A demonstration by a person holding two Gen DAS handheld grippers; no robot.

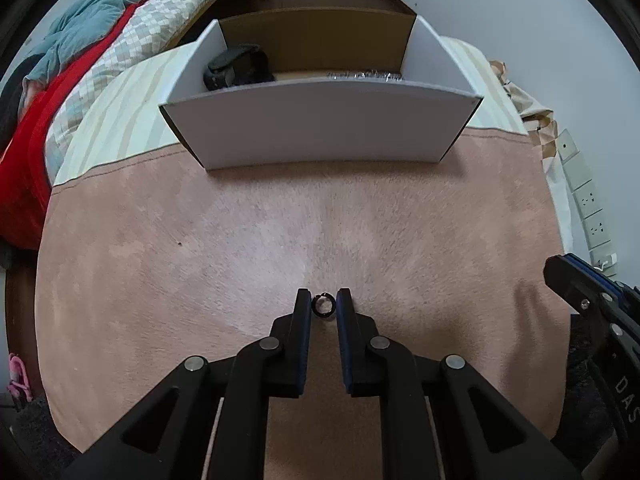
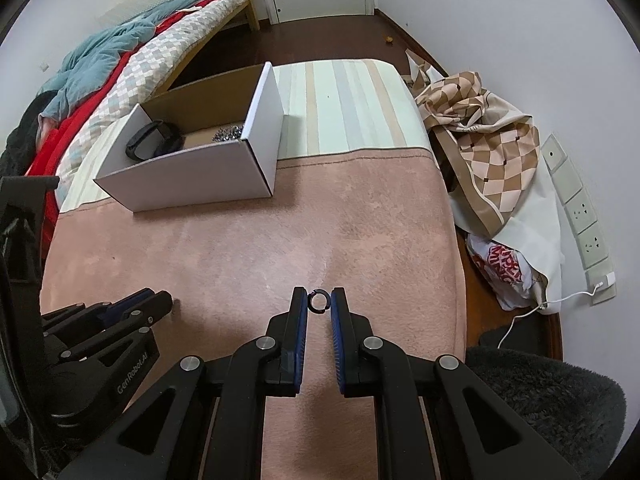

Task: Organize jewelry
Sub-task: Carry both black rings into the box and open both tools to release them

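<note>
Two small dark rings, one [image 1: 323,305] clamped in the left tool [image 1: 323,307] and one [image 2: 319,301] in the right tool [image 2: 319,302], hang over the pink blanket [image 2: 248,248], probably bound for the white box [image 2: 192,176].

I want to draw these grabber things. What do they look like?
Both are black. The left gripper and right gripper each have two flat fingers with blue pads inside, angled linkage arms, and round silver pins at the joints. White lettering on the left one's side reads GenRobot.AI. No hands or sleeves show.
</note>
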